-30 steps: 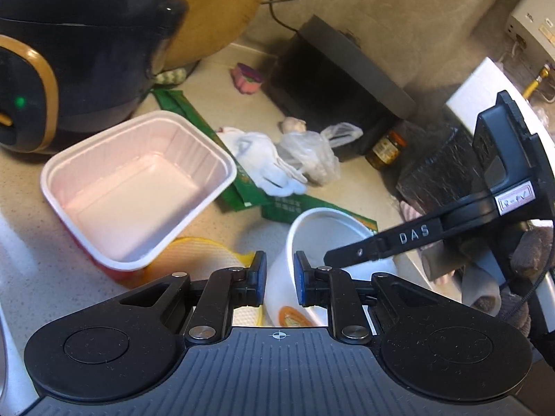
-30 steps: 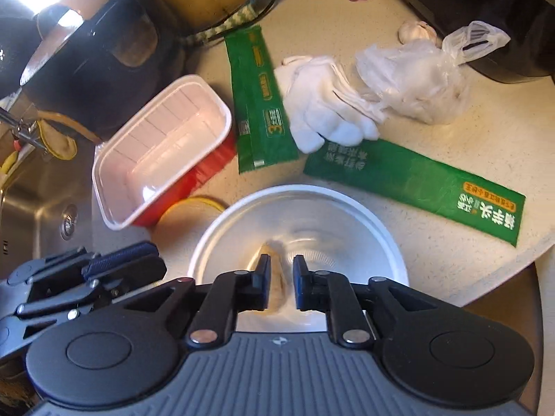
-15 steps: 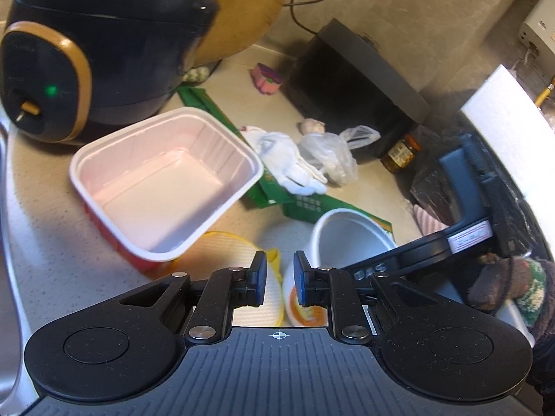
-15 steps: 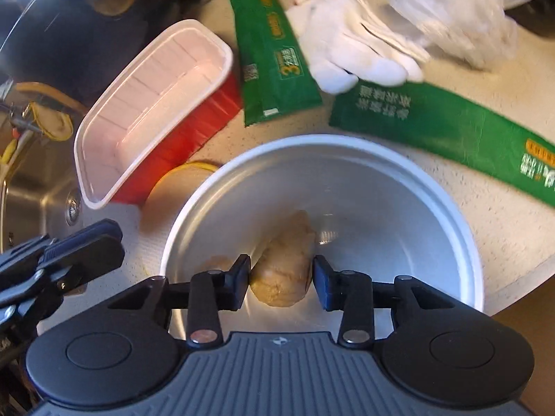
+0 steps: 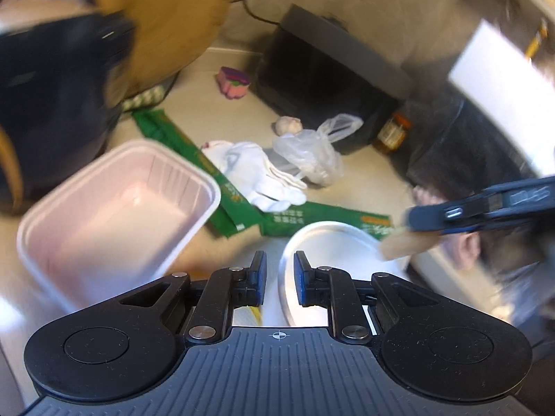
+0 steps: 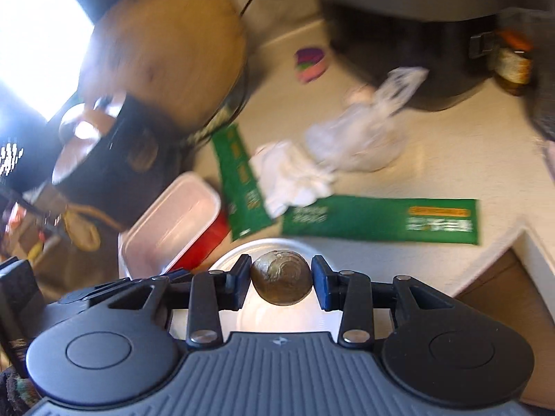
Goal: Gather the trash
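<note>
My right gripper (image 6: 281, 279) is shut on a brown, rounded lump (image 6: 281, 275), held just over the near rim of the white bowl (image 6: 263, 244). From the left wrist it shows as a tan piece (image 5: 399, 247) over the bowl's (image 5: 329, 239) right rim. My left gripper (image 5: 280, 277) hovers at the bowl's left rim, jaws a narrow gap apart with nothing between them. Two green wrappers (image 6: 381, 220) (image 6: 239, 180), a white glove (image 6: 291, 176) and a crumpled plastic bag (image 6: 360, 138) lie on the counter beyond. An empty pink-white tray (image 5: 114, 208) sits at the left.
A black rice cooker (image 5: 52, 104) and a round wooden board (image 5: 173, 17) stand at the back left. A black appliance (image 5: 329, 69) and a small jar (image 5: 392, 131) are at the back right. The counter's edge (image 6: 503, 242) drops off to the right.
My right gripper opened around the lump inside the bowl, closed on it and lifted it to the rim. The left gripper shifted sideways with its jaws unchanged.
</note>
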Available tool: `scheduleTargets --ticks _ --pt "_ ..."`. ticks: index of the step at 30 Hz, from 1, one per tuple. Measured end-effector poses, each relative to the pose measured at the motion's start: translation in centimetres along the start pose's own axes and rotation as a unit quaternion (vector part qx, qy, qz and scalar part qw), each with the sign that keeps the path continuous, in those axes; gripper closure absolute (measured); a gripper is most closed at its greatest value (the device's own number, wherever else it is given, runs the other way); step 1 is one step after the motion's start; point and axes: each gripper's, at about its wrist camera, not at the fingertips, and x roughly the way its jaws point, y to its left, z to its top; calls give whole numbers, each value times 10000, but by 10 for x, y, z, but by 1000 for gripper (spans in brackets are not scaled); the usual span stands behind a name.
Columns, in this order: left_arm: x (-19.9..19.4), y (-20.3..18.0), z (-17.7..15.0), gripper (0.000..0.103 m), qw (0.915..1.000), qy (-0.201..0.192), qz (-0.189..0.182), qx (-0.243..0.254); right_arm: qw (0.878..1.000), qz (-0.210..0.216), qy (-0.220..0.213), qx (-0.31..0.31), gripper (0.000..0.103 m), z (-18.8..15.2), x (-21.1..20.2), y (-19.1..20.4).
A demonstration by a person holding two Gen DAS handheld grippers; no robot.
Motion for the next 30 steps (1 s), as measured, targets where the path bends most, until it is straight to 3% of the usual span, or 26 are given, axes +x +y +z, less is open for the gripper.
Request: scheduleTargets --ticks 3,8,12,15,22,26,30 --pt "21 -10 0 83 9990 79 281 353 9993 -123 -205 273 66 -13 -2 -18" --pt "54 -14 -7 82 9962 469 529 503 9961 -153 -284 823 66 -28 7 -43" --pt "66 -14 -13 82 9955 698 340 546 9922 -126 -403 1170 66 -40 22 -61" --pt "62 -10 -17 89 9958 730 361 425 9880 11 -463 1471 66 -35 38 -73" --pt "22 4 -13 93 9995 159 257 23 9807 325 -228 1914 66 -12 86 -92" --pt "-4 15 -12 93 9989 -193 389 -193 9811 365 -74 1900 66 0 91 -99" --pt "-20 29 -16 93 9971 -279 573 -427 9859 263 32 1655 64 -3 79 -91"
